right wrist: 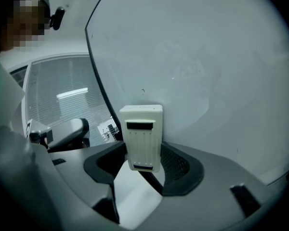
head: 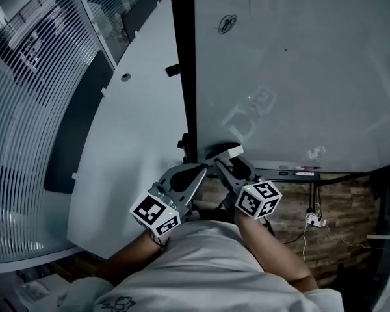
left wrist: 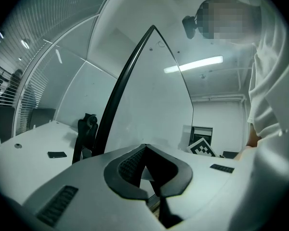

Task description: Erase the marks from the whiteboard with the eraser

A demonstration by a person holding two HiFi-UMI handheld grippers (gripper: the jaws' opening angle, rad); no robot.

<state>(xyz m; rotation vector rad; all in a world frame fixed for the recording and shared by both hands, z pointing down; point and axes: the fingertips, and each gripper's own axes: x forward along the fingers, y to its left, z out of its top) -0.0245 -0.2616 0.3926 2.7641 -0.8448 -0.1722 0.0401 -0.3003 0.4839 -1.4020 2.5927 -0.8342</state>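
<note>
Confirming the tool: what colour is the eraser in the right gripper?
Off-white eraser with two dark slots, clearest in the right gripper view.

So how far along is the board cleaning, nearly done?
Done: the white rectangular plastic eraser is clamped in the right tongs. In hand: it sits by the lower left edge of the large pale whiteboard. Left: a small dark scribble near the top and faint pale lines lower down are not yet wiped. The left tongs are closed and empty.
</note>
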